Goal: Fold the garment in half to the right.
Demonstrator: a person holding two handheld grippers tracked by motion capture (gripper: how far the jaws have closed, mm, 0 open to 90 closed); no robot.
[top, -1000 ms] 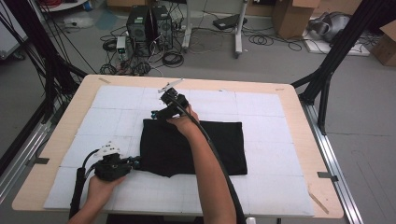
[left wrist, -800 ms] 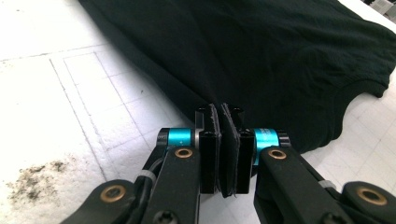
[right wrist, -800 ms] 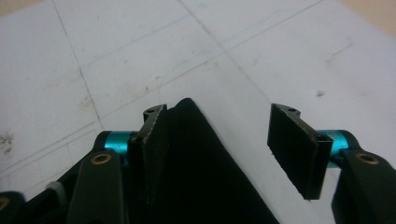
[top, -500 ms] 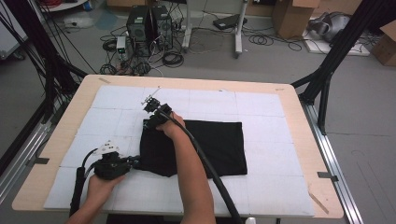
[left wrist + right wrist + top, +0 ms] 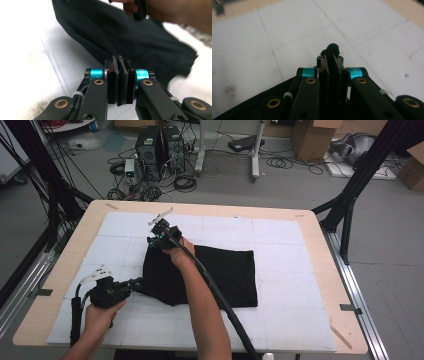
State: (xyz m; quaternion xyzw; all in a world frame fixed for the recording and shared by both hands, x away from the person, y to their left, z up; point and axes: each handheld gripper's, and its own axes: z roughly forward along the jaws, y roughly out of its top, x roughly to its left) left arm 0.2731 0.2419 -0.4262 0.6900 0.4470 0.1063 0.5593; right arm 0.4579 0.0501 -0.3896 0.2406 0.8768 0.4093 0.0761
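Left gripper (image 5: 118, 61): clamped on near-left edge of black cloth (image 5: 220, 270).
Right gripper (image 5: 331, 56): pinching cloth's far-left corner.

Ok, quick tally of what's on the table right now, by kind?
Black cloth: 1
Claws, each shut on the cloth: 2, left claw and right claw
White mat: 1
Total: 4

The high view looks down over the whole table (image 5: 65, 270) — both gripper views sit close above the black cloth (image 5: 225, 270) it shares.
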